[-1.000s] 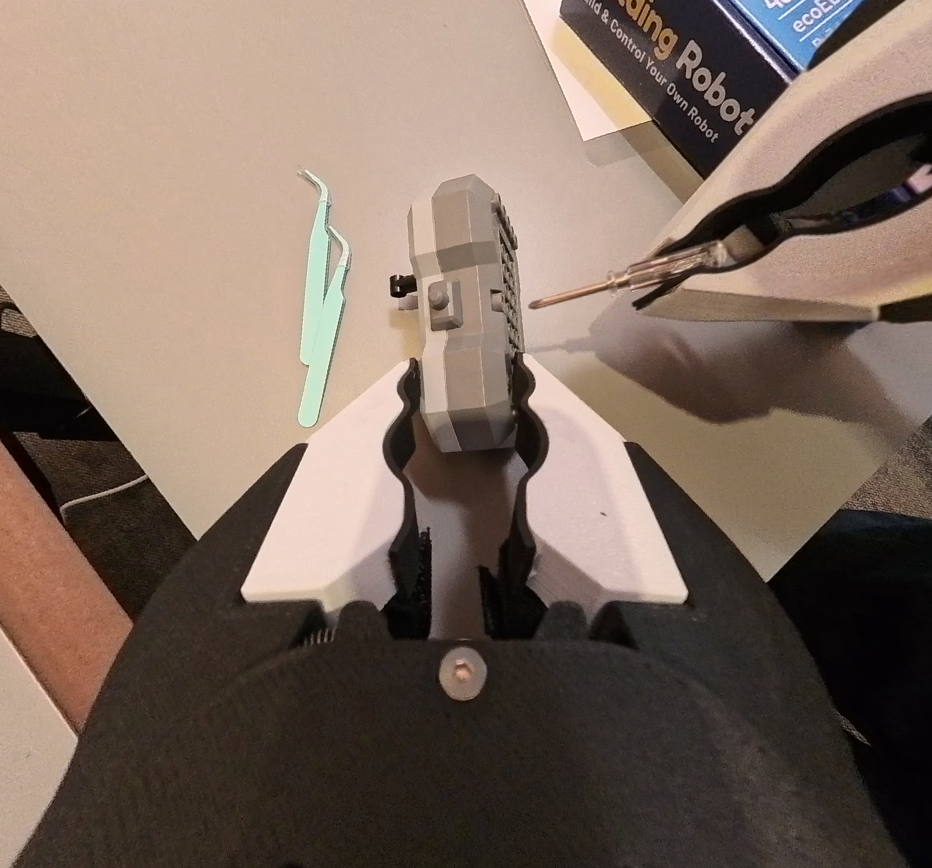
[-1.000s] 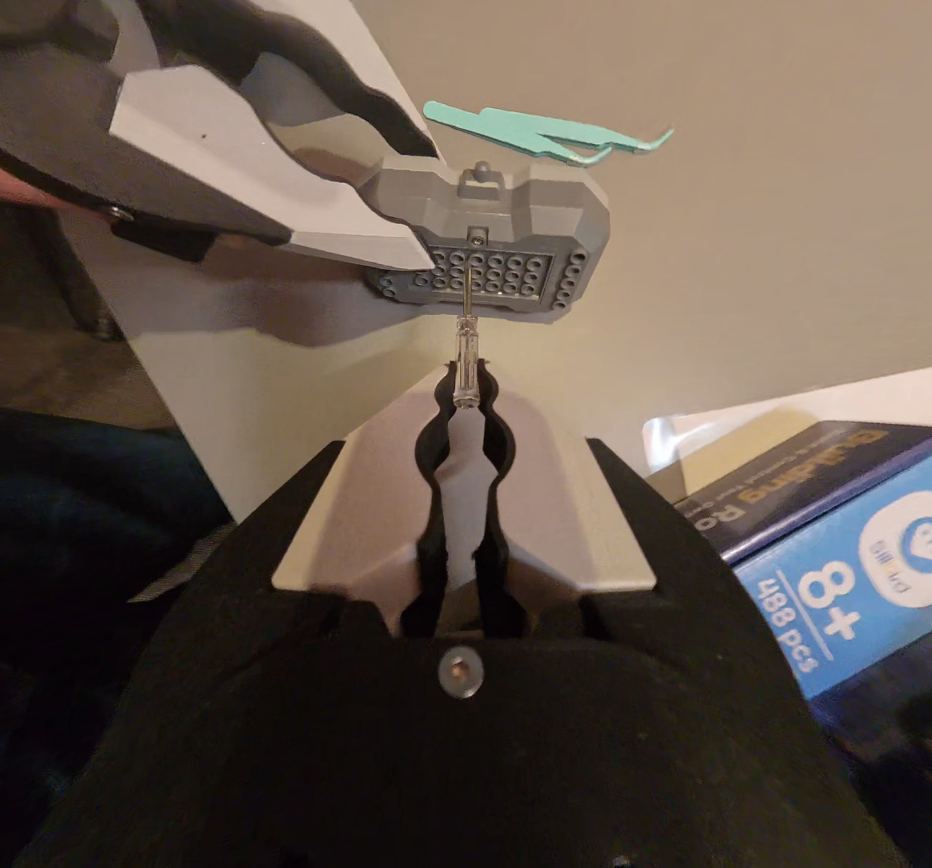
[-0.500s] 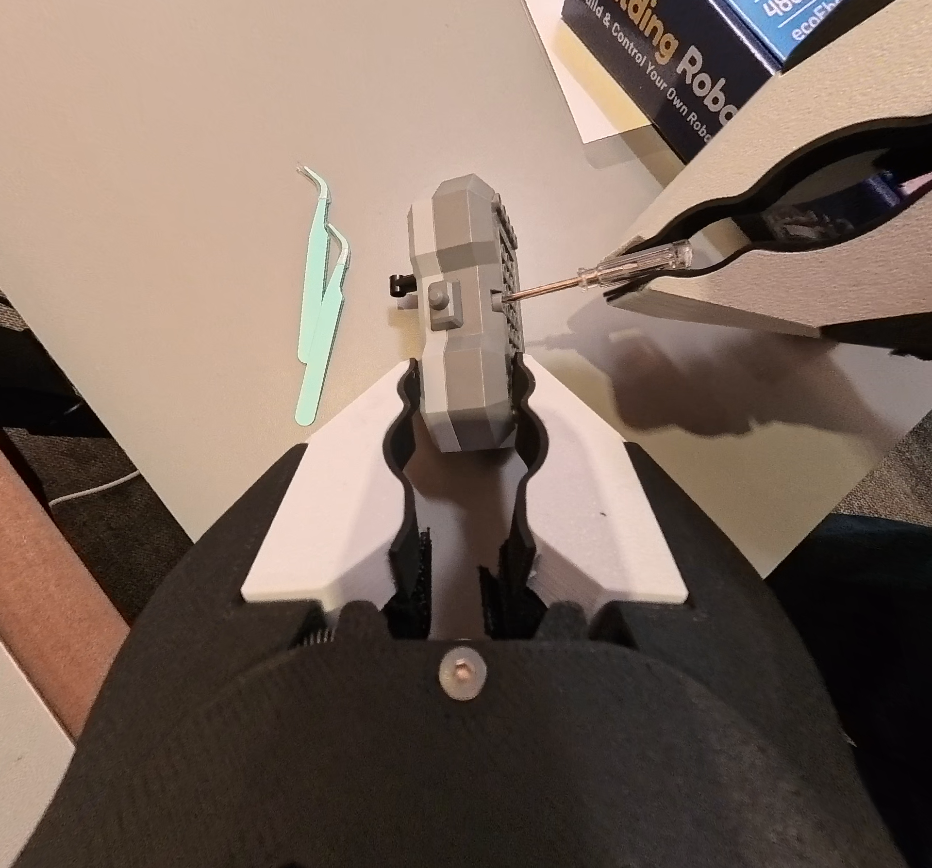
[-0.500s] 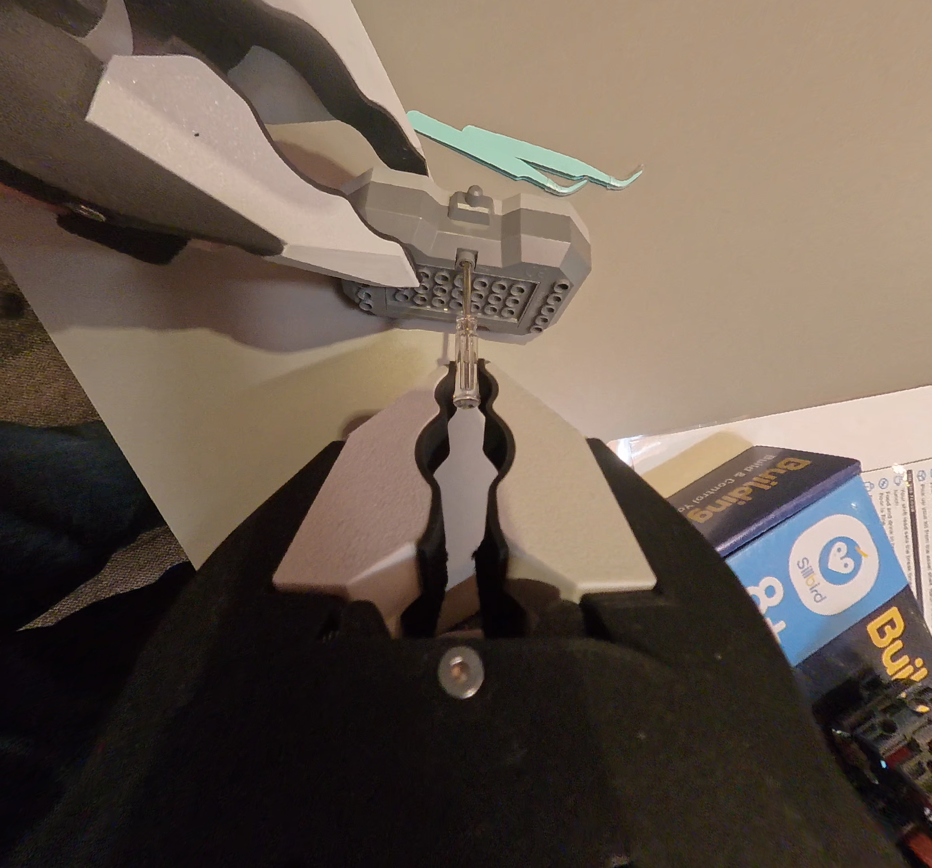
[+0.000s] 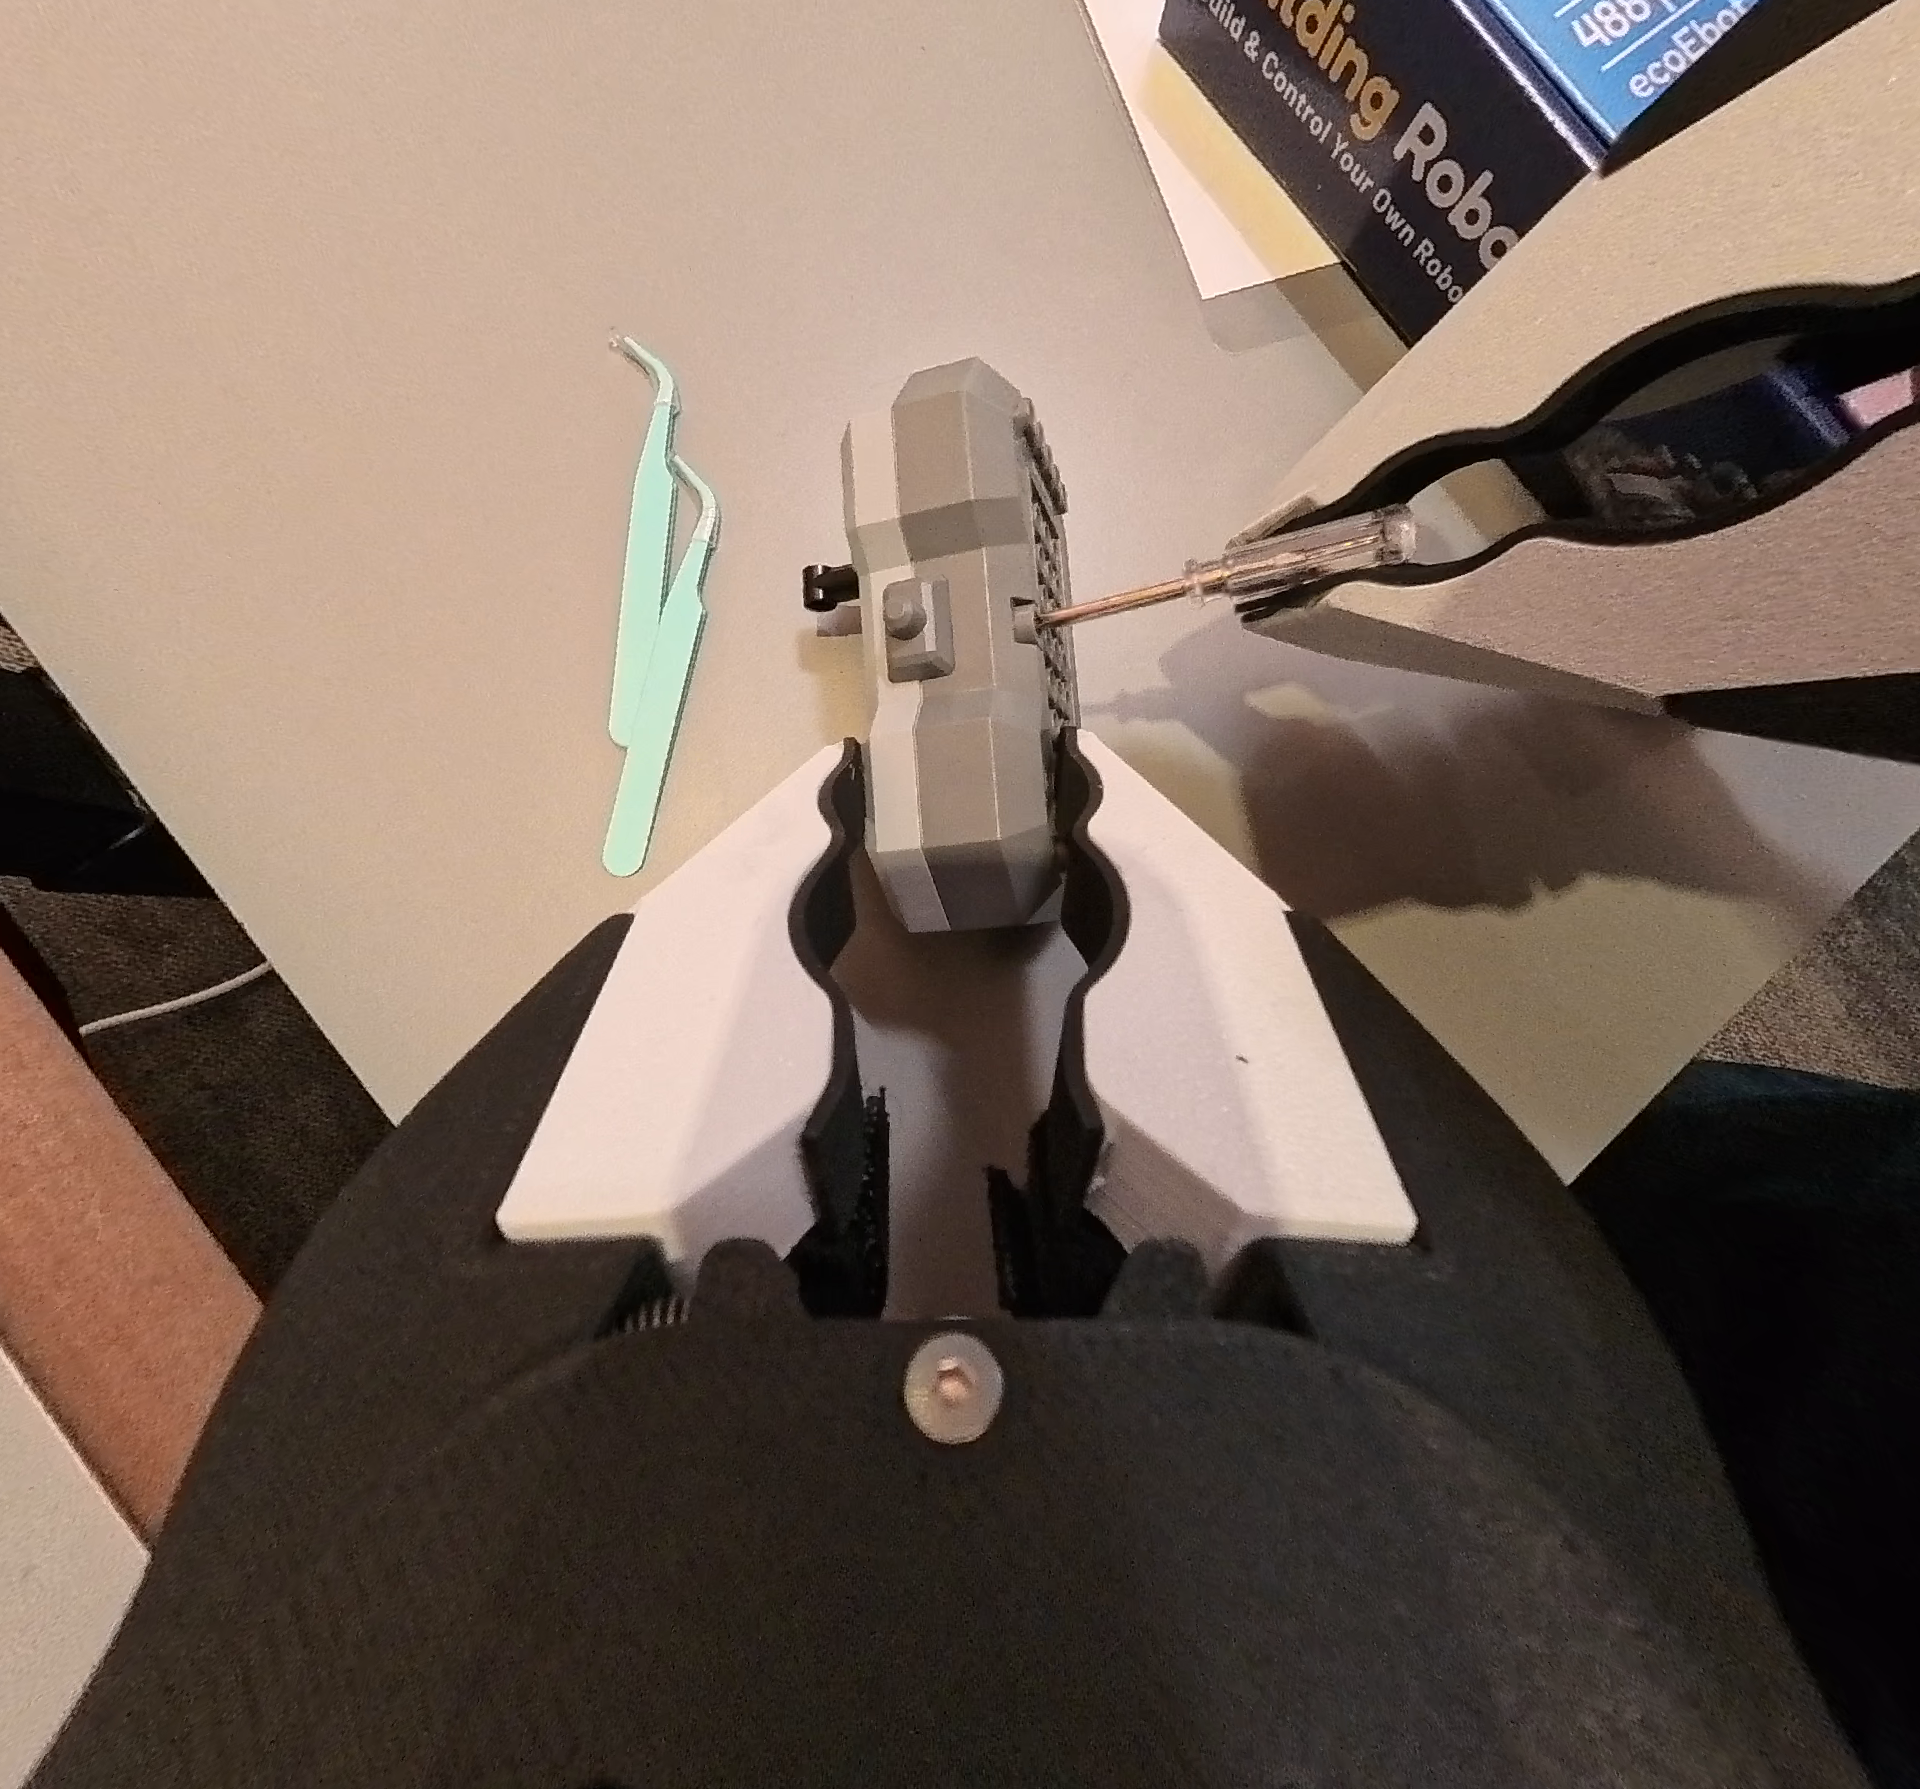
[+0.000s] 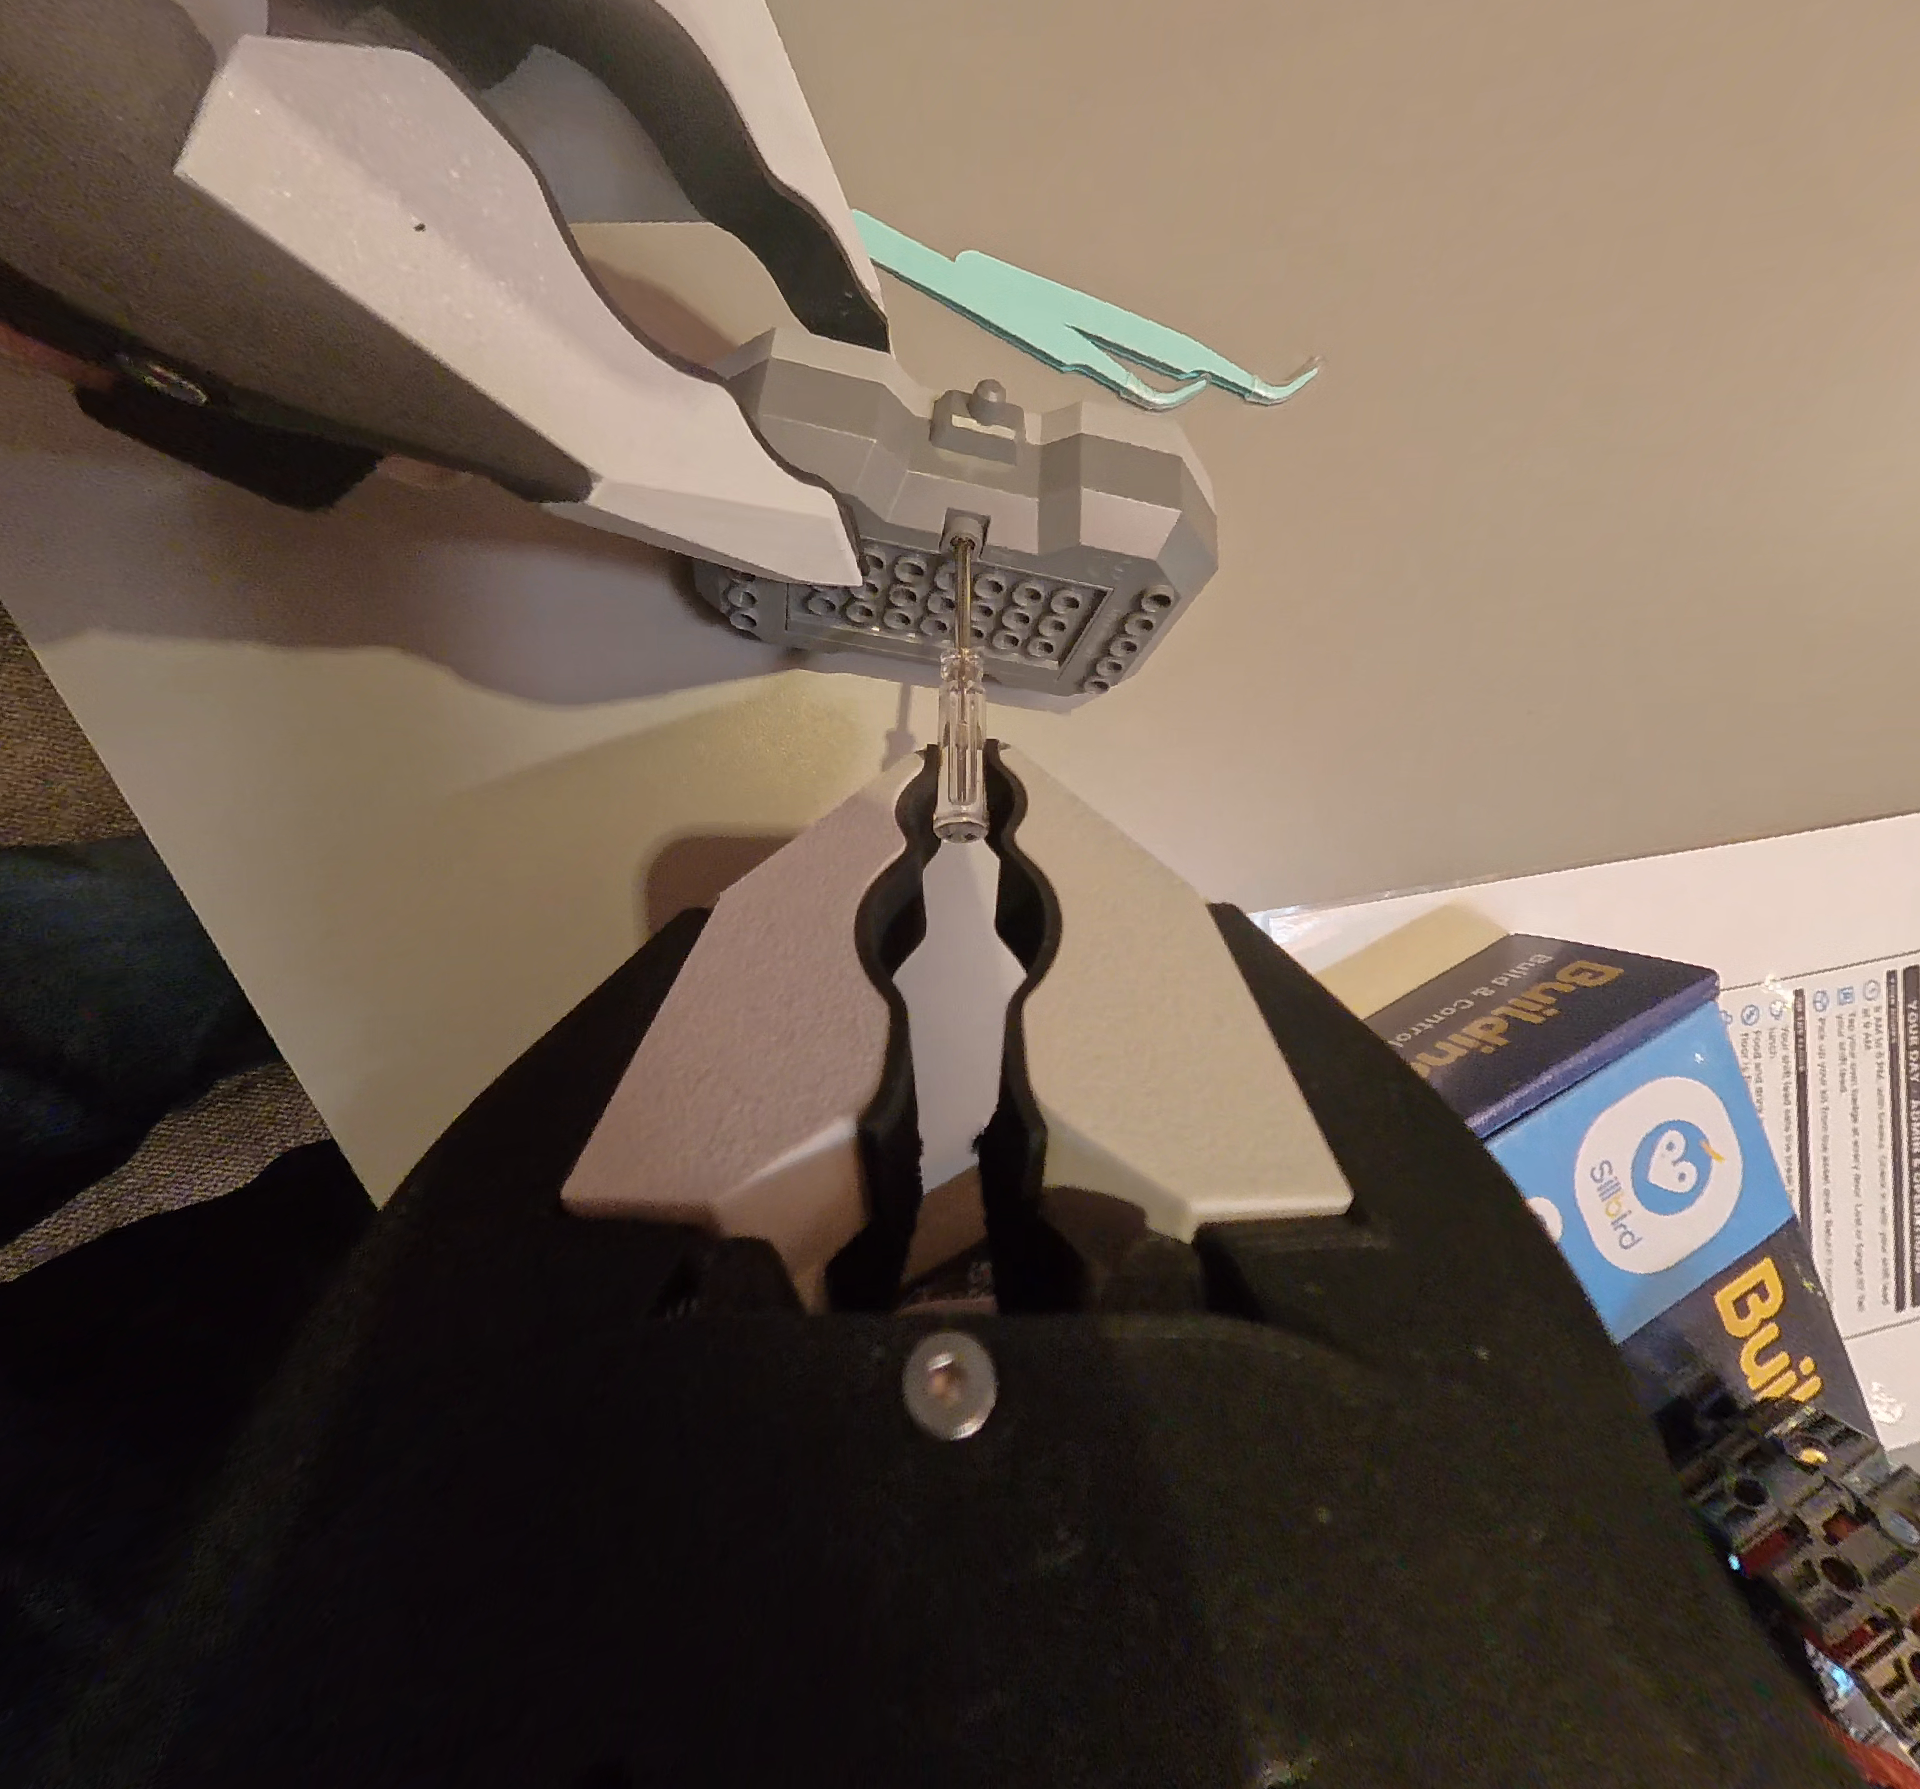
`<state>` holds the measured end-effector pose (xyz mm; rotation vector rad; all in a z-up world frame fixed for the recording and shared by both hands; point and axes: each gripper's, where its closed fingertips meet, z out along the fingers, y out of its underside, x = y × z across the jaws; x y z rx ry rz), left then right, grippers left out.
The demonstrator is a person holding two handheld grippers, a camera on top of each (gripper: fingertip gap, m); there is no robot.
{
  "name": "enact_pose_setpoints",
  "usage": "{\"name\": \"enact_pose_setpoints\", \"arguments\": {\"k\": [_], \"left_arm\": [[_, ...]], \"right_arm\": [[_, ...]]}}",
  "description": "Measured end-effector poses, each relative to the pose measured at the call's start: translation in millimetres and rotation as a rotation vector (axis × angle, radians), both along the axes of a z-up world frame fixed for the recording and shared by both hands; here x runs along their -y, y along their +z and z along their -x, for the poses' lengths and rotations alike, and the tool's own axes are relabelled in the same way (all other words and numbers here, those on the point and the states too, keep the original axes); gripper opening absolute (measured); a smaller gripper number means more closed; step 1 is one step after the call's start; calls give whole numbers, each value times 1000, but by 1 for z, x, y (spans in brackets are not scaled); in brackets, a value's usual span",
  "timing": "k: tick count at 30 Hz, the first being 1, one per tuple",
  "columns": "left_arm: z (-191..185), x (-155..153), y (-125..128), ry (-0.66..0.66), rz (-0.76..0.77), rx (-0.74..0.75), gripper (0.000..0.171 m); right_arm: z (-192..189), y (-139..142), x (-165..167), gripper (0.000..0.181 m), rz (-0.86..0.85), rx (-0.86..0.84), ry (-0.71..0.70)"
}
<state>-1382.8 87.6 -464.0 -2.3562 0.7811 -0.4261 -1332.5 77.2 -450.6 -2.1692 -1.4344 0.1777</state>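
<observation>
Grey studded brick module [image 5: 961, 659], clamped at frame centre by the left gripper [image 5: 961, 804], met the screwdriver [image 6: 961, 690] pinched lengthwise in the right gripper [image 6: 961, 783].

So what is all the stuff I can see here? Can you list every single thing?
grey brick module: one, grey with a studded face, held on edge over the table, gripped at one end by the left tool.
screwdriver: one, clear handle with a thin metal shaft, held by the right tool, tip at a small socket on the module.
tweezers: two, mint green with curved tips, lying side by side on the table beyond the module.
box: one, dark navy and blue, at the table's edge near the right tool.
printed sheet: one, white, under the box.
table: one, pale beige.
left tool: one, white fingers, black body.
right tool: one, same kind.
</observation>
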Motion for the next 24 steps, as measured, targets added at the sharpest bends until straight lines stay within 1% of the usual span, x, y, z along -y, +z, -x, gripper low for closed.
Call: {"name": "enact_pose_setpoints", "arguments": {"k": [6, 12, 16, 19, 21, 23, 24], "left_arm": [[0, 0, 0, 4, 4, 5, 34], [1, 0, 0, -14, -20, -18, 33], [1, 0, 0, -35, -43, -35, 33], [3, 0, 0, -54, -53, -45, 33], [5, 0, 0, -64, -60, -54, 33], [5, 1, 0, -68, -62, -57, 33], [6, 0, 0, -70, -65, -59, 33]], "right_arm": [[1, 0, -1, 3, -34, 35, 32], [2, -2, 2, 3, 154, -32, -17], [6, 2, 6, 3, 374, -153, -114], [11, 4, 9, 3, 562, -287, -212], [15, 6, 11, 4, 716, -406, -301], [17, 6, 13, 4, 787, -456, -336], [20, 9, 15, 4, 863, -515, -381]]}}
